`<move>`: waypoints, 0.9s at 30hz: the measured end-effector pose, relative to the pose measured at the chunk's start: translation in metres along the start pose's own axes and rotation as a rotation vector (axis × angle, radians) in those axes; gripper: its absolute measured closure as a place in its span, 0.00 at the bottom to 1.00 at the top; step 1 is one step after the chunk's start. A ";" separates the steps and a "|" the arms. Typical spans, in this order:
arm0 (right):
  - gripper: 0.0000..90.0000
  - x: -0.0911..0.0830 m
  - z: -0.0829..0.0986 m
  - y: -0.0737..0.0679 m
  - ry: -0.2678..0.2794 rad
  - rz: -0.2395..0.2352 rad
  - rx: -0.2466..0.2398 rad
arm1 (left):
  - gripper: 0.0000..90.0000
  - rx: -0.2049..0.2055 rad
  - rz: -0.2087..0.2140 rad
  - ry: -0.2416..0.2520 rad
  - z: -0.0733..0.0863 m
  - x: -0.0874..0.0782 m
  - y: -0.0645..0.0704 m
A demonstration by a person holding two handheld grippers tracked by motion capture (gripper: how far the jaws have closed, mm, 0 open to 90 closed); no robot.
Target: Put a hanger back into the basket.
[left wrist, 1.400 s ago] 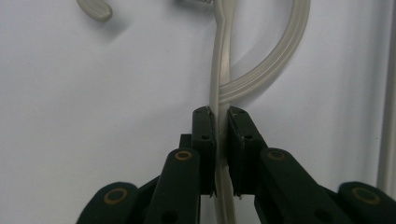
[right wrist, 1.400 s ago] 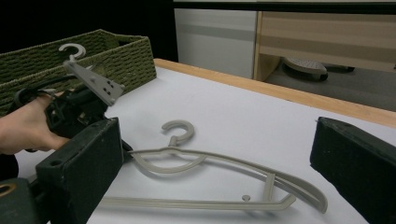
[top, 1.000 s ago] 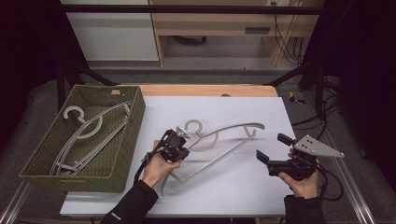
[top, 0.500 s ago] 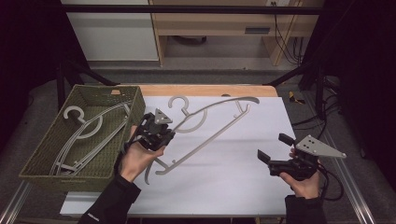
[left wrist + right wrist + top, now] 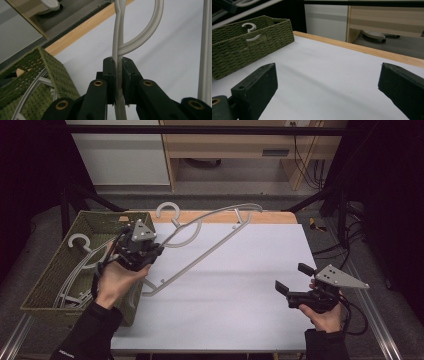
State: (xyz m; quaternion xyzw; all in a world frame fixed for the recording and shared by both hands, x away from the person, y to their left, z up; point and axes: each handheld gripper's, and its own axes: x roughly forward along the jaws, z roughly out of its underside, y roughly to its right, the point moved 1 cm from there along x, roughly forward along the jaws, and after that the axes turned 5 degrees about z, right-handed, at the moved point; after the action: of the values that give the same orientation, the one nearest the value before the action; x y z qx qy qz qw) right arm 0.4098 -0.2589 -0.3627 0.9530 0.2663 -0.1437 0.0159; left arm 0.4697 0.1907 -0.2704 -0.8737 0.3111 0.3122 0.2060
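Note:
A grey plastic hanger (image 5: 210, 240) hangs in the air over the table's left half, tilted, its hook (image 5: 167, 211) toward the far edge. My left gripper (image 5: 145, 254) is shut on the hanger's arm beside the green woven basket (image 5: 47, 280). In the left gripper view the two black jaws pinch the grey hanger bar (image 5: 118, 65) between them, my left gripper (image 5: 118, 75) centred on it. Several more grey hangers (image 5: 75, 265) lie in the basket. My right gripper (image 5: 290, 279) rests low at the table's front right, open, with nothing between its jaws (image 5: 327, 87).
The white table top (image 5: 240, 285) has a wooden far edge (image 5: 270, 217). The basket (image 5: 242, 40) sits at the left edge. A white cabinet (image 5: 120, 155) and a wooden desk (image 5: 240, 145) stand beyond the table. Cables hang at the right.
My left gripper has carried the hanger leftward and up off the table, toward the basket. The right gripper has stayed in place, open.

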 end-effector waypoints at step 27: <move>0.03 0.004 0.000 -0.002 -0.009 -0.001 -0.006 | 0.91 -0.050 -0.232 -0.067 0.062 -0.051 -0.109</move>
State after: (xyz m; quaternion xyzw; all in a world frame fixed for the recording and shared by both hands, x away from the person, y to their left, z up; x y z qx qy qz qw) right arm 0.4113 -0.2552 -0.3641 0.9521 0.2672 -0.1471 0.0200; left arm 0.4859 0.3248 -0.2623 -0.8978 0.1930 0.3227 0.2292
